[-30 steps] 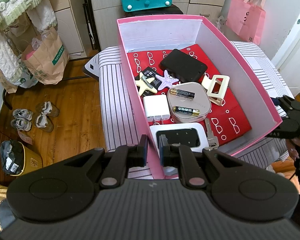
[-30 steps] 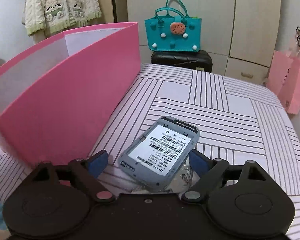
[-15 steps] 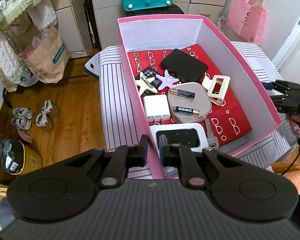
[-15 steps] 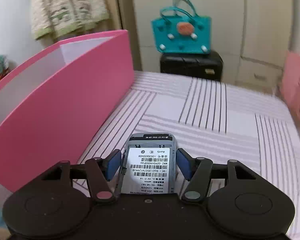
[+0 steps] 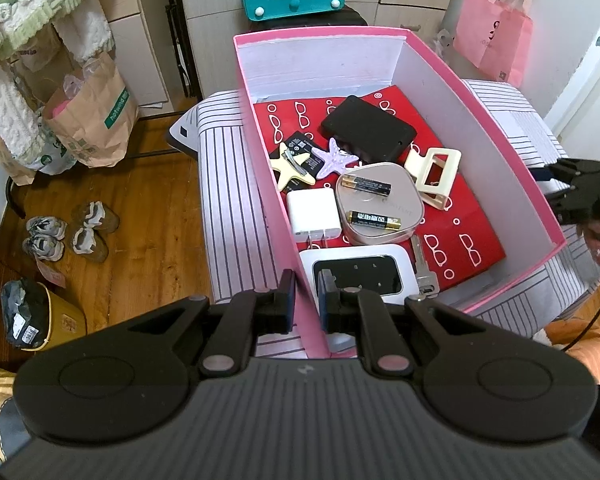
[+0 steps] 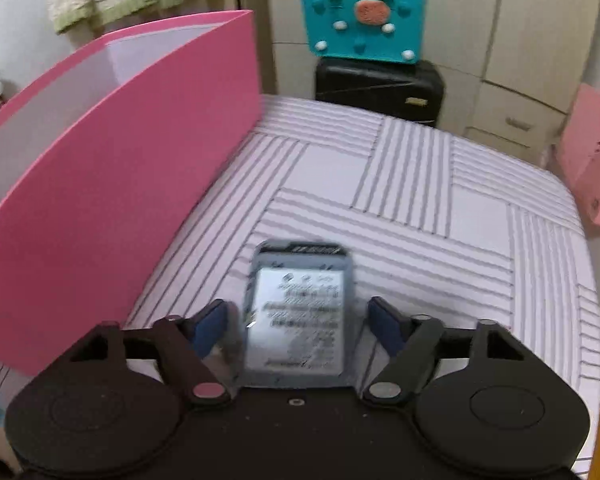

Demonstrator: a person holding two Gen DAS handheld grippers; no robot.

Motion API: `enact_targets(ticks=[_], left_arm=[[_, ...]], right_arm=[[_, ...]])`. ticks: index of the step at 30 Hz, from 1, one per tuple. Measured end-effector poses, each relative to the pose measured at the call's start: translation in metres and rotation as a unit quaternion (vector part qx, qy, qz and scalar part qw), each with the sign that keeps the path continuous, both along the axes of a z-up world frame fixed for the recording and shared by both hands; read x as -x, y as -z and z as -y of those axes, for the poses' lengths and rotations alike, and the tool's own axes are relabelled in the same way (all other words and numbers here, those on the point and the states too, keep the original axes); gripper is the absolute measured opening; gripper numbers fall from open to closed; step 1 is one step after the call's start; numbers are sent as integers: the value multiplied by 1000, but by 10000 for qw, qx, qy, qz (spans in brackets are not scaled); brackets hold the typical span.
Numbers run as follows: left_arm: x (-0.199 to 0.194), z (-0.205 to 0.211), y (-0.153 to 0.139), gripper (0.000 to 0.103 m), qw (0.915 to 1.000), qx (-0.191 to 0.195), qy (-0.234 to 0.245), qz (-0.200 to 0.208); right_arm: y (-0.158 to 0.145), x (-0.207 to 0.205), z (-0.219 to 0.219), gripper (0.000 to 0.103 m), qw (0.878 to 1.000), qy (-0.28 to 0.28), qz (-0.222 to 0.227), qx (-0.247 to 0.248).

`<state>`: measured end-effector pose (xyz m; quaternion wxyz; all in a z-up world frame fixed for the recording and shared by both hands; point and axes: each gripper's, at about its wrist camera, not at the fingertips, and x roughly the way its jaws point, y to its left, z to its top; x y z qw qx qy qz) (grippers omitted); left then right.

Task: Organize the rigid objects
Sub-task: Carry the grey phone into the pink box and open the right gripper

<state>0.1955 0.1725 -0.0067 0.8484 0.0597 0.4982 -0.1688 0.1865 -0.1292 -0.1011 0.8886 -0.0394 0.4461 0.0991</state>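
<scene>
A pink box (image 5: pixel 480 116) on the striped tabletop holds several rigid items: a black case (image 5: pixel 367 129), two star clips (image 5: pixel 336 157), a white charger (image 5: pixel 313 214), a tin (image 5: pixel 380 207) with two batteries, a cream clip (image 5: pixel 434 172), a key and a white router (image 5: pixel 358 276). My left gripper (image 5: pixel 306 294) is shut on the box's near left wall. My right gripper (image 6: pixel 298 322) holds a grey device (image 6: pixel 300 312) with a label, lifted above the tabletop beside the box's outer wall (image 6: pixel 112 184). The fingers (image 6: pixel 210 326) look slightly apart from the blurred device.
A teal bag (image 6: pixel 364 20) on a black suitcase (image 6: pixel 380 88) stands beyond the table. A pink shopping bag (image 6: pixel 592 168) hangs at right. Paper bags (image 5: pixel 88 120) and shoes (image 5: pixel 64 232) lie on the wooden floor at left. The right gripper shows in the left wrist view (image 5: pixel 580 188).
My right gripper closed around the grey device, turned it straight and lifted it off the table, rising along the box's right wall. The left gripper stayed clamped on the box.
</scene>
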Motion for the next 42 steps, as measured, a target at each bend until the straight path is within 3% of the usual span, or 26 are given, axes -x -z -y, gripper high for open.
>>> enact_targets(ticks=[6,12,15,19,22,25,28,37,42], left_arm=[[0,-1,0,11,10000,47,-58,5],[0,0,-1,11,10000,37,-61,-20],[-1,1,-2,11,10000,17,-45,-13],[-2,1,-3,11,10000,4,-35,-18],[-3,1,-4,11,10000,14,-52,-35],[-3,2,-4,11,10000,22,-64,-34],[-3,1,-3,11,9999,41,-83,-48],[-3,0,-3,11,9999,52,-83,-55],[-3,0,-3,11,9999,68,-125,-79]], right_arm=[[-13,-1,-4,64,9995,-127,205,187],[-61,11,-1,64,9968,-265,709,-262],[-96,19,-11,64,9912,-672,1008,-536],[-132,21,-33,64,9780,-1549,1065,-907],[-143,17,-63,64,9621,-2410,738,-1045],[-136,6,-96,64,9423,-3186,140,-1022],[-123,-9,-120,64,9300,-3566,-385,-803],[-89,-58,-145,65,9033,-3853,-1792,-585],[-75,-59,-153,68,8971,-4006,-1844,-284]])
